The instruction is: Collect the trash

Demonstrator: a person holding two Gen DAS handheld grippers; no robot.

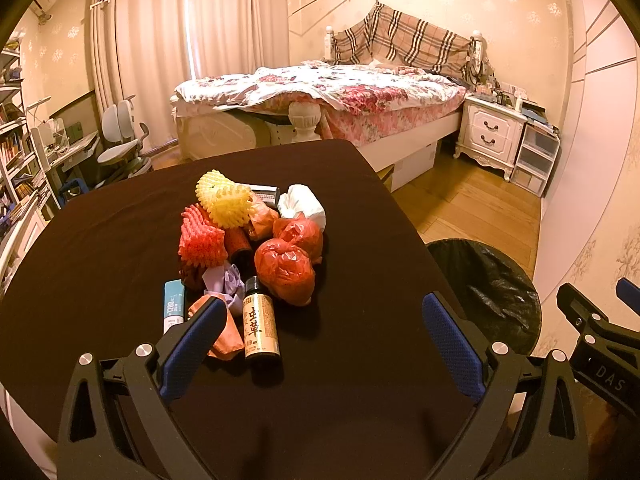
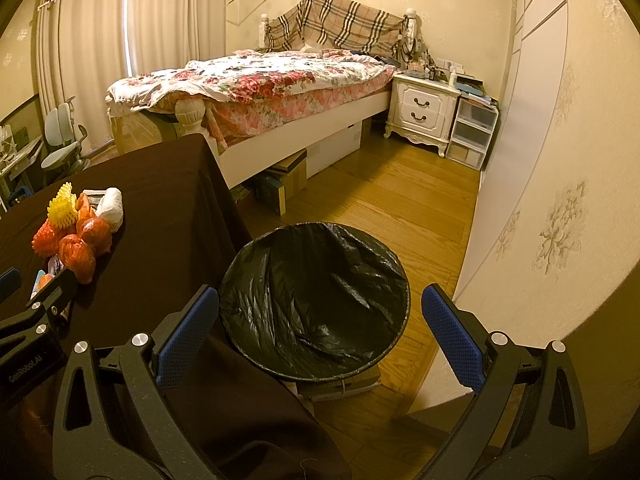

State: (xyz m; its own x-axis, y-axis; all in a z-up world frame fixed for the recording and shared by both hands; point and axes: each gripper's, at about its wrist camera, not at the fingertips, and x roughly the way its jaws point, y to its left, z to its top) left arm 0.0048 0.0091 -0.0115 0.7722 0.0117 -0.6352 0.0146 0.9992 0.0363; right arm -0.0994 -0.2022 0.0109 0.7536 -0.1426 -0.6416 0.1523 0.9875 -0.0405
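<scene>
A pile of trash lies on the dark table (image 1: 360, 208): a yellow foam net (image 1: 224, 198), a red foam net (image 1: 200, 240), two crumpled red bags (image 1: 286, 266), a white wad (image 1: 302, 202), purple paper (image 1: 224, 280), a small brown bottle with a gold label (image 1: 259, 320) and a blue-white tube (image 1: 173, 306). My left gripper (image 1: 320, 320) is open and empty just short of the pile, its left pad beside the bottle. My right gripper (image 2: 320, 320) is open and empty above the bin with a black liner (image 2: 316, 300). The pile shows at the left of the right wrist view (image 2: 80, 232).
The bin (image 1: 488, 288) stands on the wooden floor right of the table. A bed (image 1: 340, 96), a white nightstand (image 1: 490, 132) and plastic drawers (image 1: 536, 160) are behind. A desk chair (image 1: 120, 144) and shelves (image 1: 16, 152) are at the left. A wall (image 2: 560, 200) is right of the bin.
</scene>
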